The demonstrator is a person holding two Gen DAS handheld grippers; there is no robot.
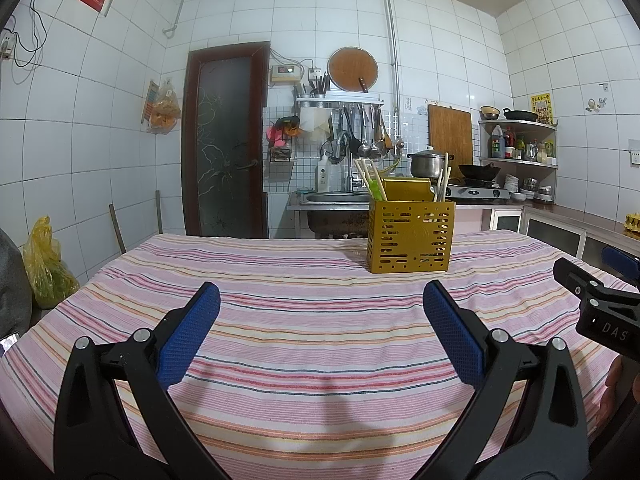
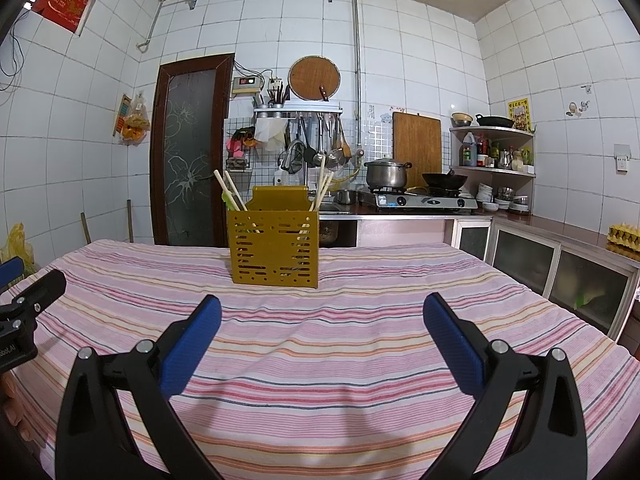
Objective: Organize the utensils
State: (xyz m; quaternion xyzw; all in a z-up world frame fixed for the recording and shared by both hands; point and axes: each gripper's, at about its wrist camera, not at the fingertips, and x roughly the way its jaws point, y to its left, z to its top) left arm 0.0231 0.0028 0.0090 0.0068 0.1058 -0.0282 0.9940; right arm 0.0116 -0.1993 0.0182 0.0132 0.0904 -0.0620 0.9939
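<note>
Two claws are in view, the left claw (image 1: 321, 330) and the right claw (image 2: 322, 340), each with two blue pads spread wide apart with only striped cloth showing between them. Ahead of both stands one perforated yellow utensil holder (image 1: 411, 236) on the worktop (image 1: 280, 320). In it, left side: about three pale chopsticks (image 1: 370, 178) and one green utensil (image 1: 376, 189); right side: about three more chopsticks (image 1: 443, 184). Exact stick counts are hard to tell.

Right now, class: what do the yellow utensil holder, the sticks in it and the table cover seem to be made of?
Utensil holder: likely moulded plastic, matte mustard yellow, with punched slots. Chopsticks: pale and unpainted, probably bamboo or wood. Table cover: woven striped cloth, soft, with visible wrinkles. Claw pads: blue, dimpled, seemingly rubbery.
</note>
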